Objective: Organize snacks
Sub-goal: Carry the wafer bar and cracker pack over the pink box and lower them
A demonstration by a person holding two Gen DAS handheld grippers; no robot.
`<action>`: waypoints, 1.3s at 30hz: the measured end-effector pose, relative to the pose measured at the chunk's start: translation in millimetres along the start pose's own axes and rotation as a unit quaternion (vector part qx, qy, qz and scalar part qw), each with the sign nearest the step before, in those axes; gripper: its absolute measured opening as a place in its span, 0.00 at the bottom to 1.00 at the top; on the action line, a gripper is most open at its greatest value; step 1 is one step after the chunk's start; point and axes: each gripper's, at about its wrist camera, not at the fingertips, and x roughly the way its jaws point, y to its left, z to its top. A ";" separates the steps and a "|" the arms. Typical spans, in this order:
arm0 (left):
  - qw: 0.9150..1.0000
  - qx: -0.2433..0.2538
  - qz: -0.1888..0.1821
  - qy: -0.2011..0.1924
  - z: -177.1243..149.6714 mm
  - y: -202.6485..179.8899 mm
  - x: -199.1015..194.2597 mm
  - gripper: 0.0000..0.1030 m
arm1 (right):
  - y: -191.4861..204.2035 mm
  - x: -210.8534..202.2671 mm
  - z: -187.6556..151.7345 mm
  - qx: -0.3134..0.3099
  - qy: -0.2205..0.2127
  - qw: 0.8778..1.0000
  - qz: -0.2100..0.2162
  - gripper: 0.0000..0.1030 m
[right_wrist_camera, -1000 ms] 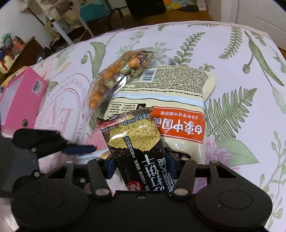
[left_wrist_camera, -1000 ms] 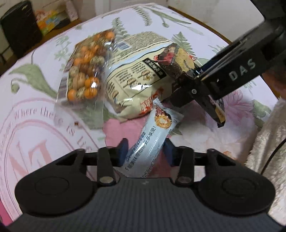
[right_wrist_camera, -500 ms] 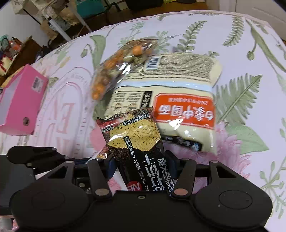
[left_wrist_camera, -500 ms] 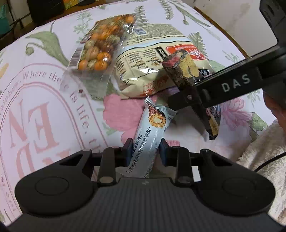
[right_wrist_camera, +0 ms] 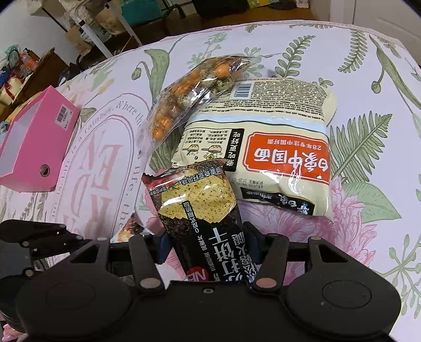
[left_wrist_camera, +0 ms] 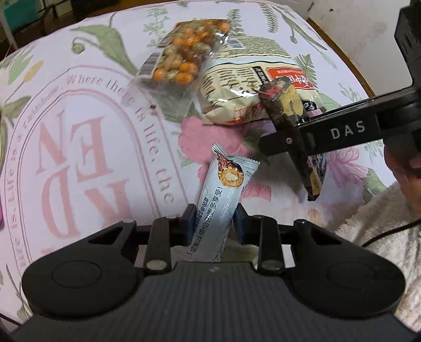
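Note:
My left gripper (left_wrist_camera: 213,222) is shut on a pale blue snack bar (left_wrist_camera: 223,194), lifted a little off the floral tablecloth (left_wrist_camera: 86,126). My right gripper (right_wrist_camera: 209,243) is shut on a black cracker packet (right_wrist_camera: 202,218); the left wrist view shows that packet (left_wrist_camera: 286,110) hanging to the right of the bar. Behind both lie a large cream noodle bag (right_wrist_camera: 260,147) (left_wrist_camera: 252,86) and a clear bag of orange and speckled nuts (right_wrist_camera: 189,92) (left_wrist_camera: 184,63), which rests partly on the noodle bag.
A pink box (right_wrist_camera: 34,142) lies on its side at the left of the cloth in the right wrist view. A fluffy white sleeve (left_wrist_camera: 379,231) is at the right. Room clutter and shelves (right_wrist_camera: 86,23) stand beyond the table's far edge.
My left gripper closed onto the blue bar, lifted it and rolled, so the table now sits differently in its view. My right gripper kept hold of the black packet almost still.

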 end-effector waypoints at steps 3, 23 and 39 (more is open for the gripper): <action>1.000 -0.011 0.002 0.004 -10.0 4.0 -4.2 0.28 | 5.8 2.5 -4.0 -0.019 0.013 1.000 0.007 0.59; 0.998 -0.055 0.026 -0.016 -70.7 66.3 -120.2 0.28 | 112.8 -43.9 -8.5 -0.124 0.021 0.989 0.083 0.59; 0.968 -0.175 0.071 -0.165 -75.2 190.8 -247.1 0.28 | 271.3 -47.9 44.2 -0.223 -0.043 0.951 0.211 0.59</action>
